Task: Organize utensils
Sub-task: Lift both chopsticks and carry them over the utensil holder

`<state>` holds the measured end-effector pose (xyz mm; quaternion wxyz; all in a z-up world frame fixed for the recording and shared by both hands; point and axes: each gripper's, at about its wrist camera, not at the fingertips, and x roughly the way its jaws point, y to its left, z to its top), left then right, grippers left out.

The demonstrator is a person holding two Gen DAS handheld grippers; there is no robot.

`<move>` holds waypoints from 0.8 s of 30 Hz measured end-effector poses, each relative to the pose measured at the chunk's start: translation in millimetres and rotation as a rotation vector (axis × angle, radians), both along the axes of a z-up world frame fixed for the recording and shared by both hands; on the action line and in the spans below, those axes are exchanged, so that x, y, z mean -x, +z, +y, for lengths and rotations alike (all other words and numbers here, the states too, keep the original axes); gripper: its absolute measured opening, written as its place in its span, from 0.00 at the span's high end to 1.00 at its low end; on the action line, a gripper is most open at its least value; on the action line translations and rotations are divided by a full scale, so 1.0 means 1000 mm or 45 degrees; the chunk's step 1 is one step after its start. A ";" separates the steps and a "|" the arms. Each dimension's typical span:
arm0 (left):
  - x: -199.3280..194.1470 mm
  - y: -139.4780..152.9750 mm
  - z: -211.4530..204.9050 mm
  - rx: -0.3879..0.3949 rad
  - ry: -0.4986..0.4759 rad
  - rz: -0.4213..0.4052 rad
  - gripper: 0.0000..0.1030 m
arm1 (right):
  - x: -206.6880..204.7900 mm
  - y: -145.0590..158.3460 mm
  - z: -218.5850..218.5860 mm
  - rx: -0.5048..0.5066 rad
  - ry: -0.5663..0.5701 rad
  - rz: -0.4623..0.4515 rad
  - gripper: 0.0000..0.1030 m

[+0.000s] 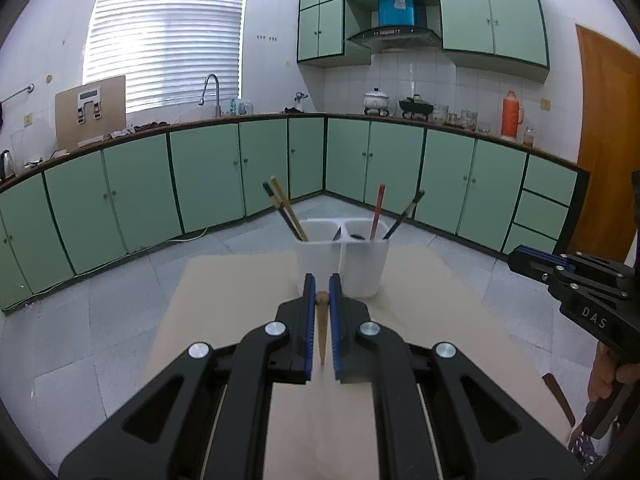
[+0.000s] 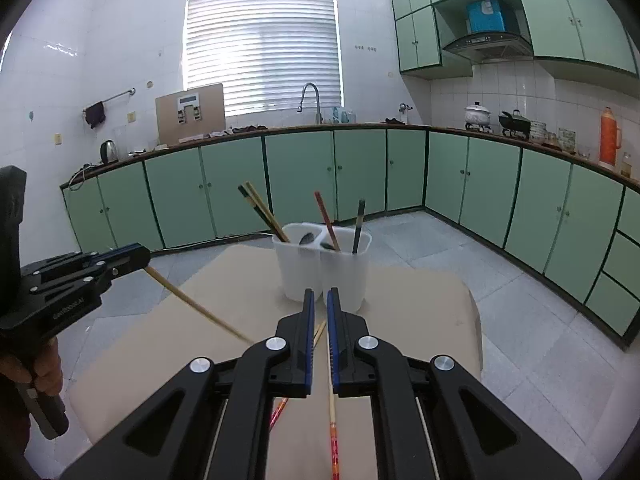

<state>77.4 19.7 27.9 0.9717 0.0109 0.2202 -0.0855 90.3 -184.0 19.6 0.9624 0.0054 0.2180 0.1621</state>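
Left wrist view: our left gripper (image 1: 322, 286) is clamped on a plain wooden chopstick (image 1: 322, 328), which runs back between the jaws with its blunt end showing near the tips. From the right wrist view that same chopstick (image 2: 192, 304) slants down from the left gripper (image 2: 134, 256) toward the tan table (image 2: 432, 292). Our right gripper (image 2: 318, 300) is closed on a red-patterned chopstick (image 2: 332, 420) that hangs down below the jaws.

The white two-compartment holder (image 1: 342, 256) stands on the table just ahead (already holding several chopsticks, and what look like spoons).

We judge the step to be carrying both chopsticks to the holder. To do it well, we would:

- Bring each chopstick over its compartment and tilt it nearer upright before lowering, so the low end enters first.
- Keep the two grippers apart, one hand going at a time, since the compartments sit side by side.
- Steer clear of the chopsticks already leaning out, which could be knocked.
- Let go only once the tip is well inside the rim.

Another red chopstick (image 2: 280, 410) lies on the table beneath the right gripper, still to be collected.
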 end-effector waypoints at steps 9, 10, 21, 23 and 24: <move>0.017 -0.013 0.001 -0.002 0.004 -0.032 0.94 | 0.002 -0.109 -0.014 -0.015 -0.033 0.311 0.92; 0.020 -0.015 -0.001 -0.012 0.003 -0.037 0.94 | 0.004 -0.119 -0.015 -0.010 -0.032 0.342 0.91; 0.026 -0.016 -0.006 -0.008 0.020 -0.036 0.94 | 0.021 -0.169 -0.025 0.027 -0.056 0.472 0.80; 0.027 -0.015 -0.004 -0.007 0.022 -0.034 0.94 | 0.024 -0.168 -0.023 0.034 -0.050 0.468 0.78; 0.027 -0.015 -0.003 -0.005 0.023 -0.032 0.94 | 0.025 -0.167 -0.022 0.035 -0.048 0.468 0.76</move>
